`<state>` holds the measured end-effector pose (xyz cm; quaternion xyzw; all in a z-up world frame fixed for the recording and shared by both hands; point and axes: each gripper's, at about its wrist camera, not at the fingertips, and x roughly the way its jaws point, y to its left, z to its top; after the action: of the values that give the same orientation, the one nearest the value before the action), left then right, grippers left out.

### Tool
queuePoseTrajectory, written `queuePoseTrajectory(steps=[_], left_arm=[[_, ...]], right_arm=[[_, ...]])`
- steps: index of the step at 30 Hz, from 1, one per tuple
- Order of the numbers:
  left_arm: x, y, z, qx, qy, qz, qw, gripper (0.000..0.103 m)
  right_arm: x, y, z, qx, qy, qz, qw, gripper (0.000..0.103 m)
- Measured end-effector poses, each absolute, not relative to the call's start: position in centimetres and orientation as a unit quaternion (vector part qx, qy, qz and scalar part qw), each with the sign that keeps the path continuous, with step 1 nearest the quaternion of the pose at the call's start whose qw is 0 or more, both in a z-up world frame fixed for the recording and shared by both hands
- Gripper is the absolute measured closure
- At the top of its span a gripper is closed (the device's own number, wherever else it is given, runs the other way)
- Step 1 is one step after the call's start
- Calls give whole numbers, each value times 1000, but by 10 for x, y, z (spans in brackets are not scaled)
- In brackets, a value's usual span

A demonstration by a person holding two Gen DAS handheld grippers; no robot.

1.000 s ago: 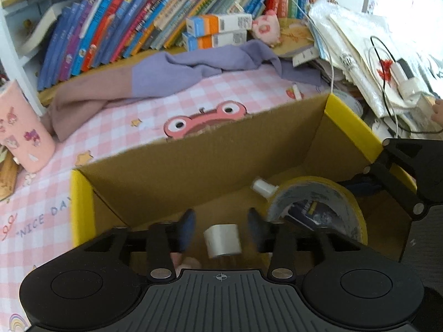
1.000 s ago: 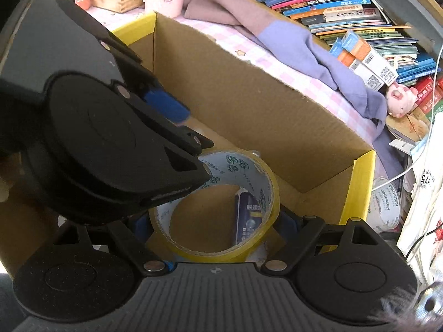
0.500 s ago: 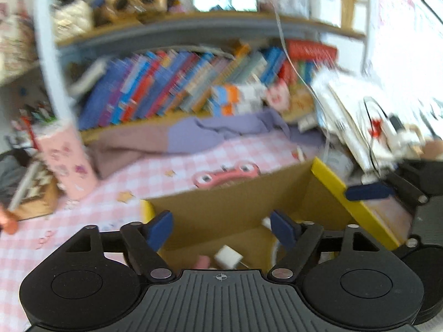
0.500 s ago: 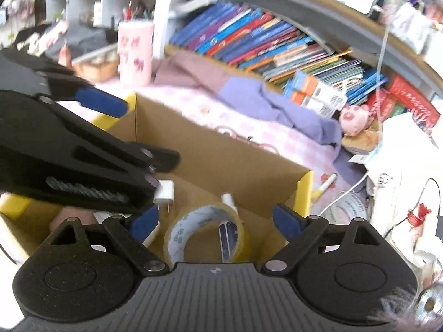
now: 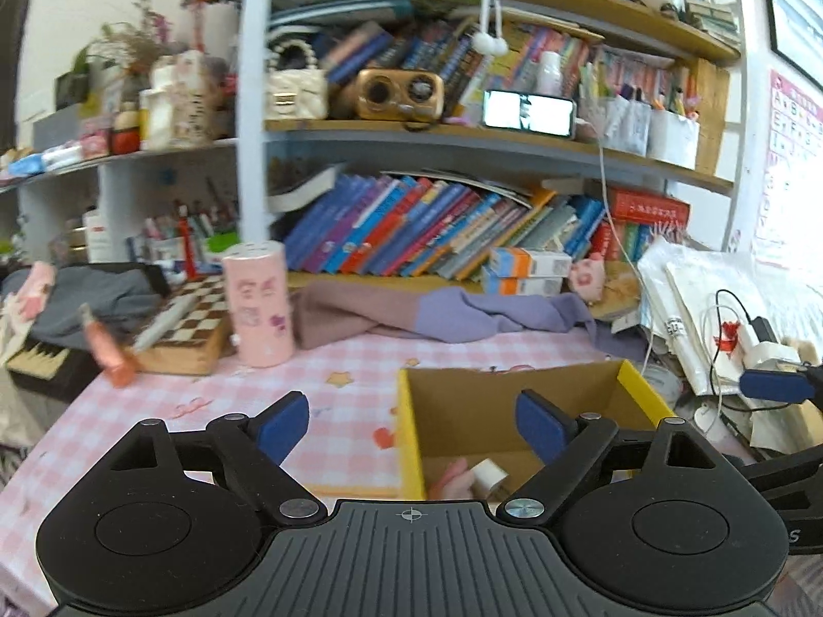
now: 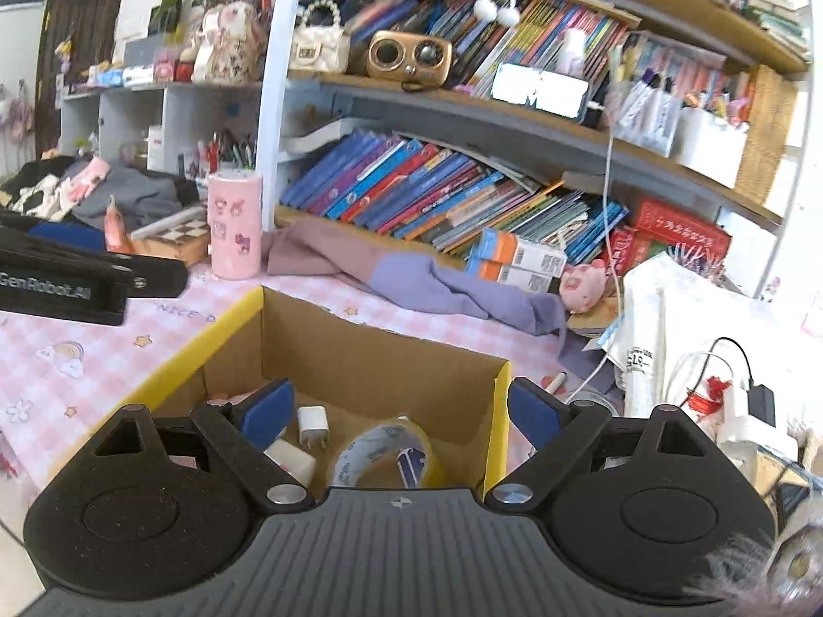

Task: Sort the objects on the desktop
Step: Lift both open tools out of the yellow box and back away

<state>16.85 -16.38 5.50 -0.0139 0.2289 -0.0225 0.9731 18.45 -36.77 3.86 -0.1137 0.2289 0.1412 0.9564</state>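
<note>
Tape roll (image 6: 385, 455) lies inside the cardboard box (image 6: 370, 360), below and between your right gripper's (image 6: 401, 409) wide, empty jaws. Your left gripper (image 5: 411, 424), jaws opening and empty, hangs over the box's near-left corner.

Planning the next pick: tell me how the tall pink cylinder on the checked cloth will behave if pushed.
The pink cylinder stands upright and tall on a narrow base, so a high push would probably tip it. Being round, it would likely roll across the tablecloth once down. Its smooth side may slip.

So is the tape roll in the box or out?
In. The tape roll lies inside the cardboard box, beside a white charger.
</note>
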Motion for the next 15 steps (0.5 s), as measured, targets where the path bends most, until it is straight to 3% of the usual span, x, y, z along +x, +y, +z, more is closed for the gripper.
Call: queuePoseTrajectory(steps=[15], left_arm=[[95, -109, 39, -37, 232, 25, 972, 10]], right_arm=[[111, -346, 34, -74, 215, 76, 971, 13]])
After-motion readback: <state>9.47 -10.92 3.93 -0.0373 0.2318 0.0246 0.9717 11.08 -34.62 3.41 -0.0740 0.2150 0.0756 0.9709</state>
